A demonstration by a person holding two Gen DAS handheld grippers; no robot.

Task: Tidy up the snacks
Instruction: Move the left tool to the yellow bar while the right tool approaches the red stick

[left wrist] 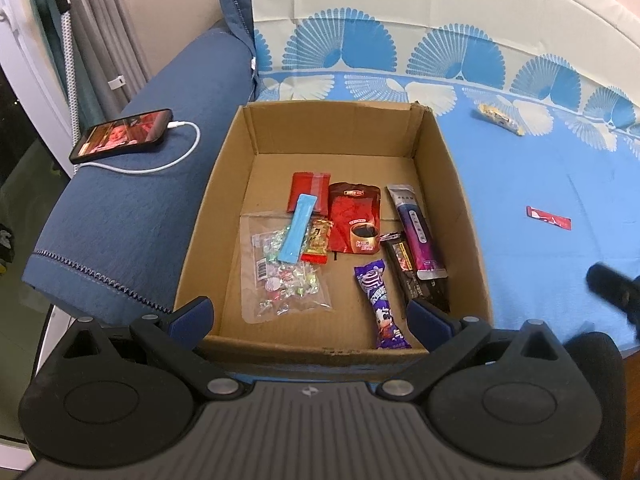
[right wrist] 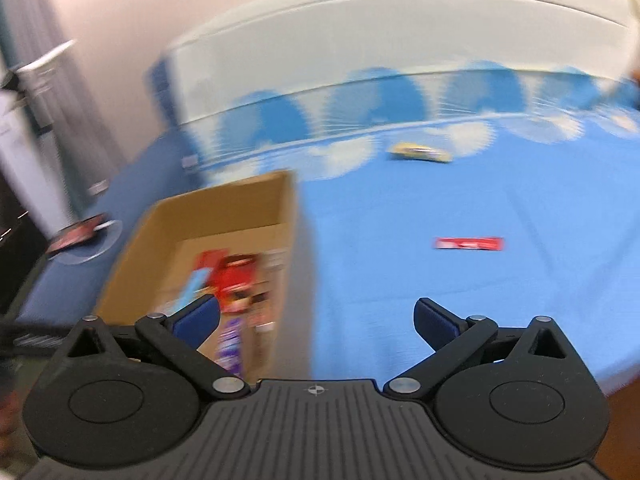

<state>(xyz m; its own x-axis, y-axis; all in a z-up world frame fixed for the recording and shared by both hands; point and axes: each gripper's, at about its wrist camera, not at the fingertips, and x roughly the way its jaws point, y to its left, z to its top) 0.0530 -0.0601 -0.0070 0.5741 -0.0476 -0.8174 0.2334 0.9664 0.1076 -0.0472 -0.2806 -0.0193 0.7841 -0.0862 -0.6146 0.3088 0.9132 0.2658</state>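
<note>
Both tongs gape, holding nothing: the left gripper (left wrist: 310,316) hangs above the cardboard box (left wrist: 236,148) of gathered snacks, while the right gripper (right wrist: 316,318) faces the red packet (right wrist: 468,244) ahead, yellow bar (right wrist: 420,152) beyond, likely next

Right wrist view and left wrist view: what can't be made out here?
- Right wrist view: motion blur smears the snacks in the cardboard box; none identifiable.
- Red packet and yellow packet on the bedsheet: print unreadable, blurred here, too small in the left view.
- Left wrist view: right gripper blurred, cut by the edge.
</note>
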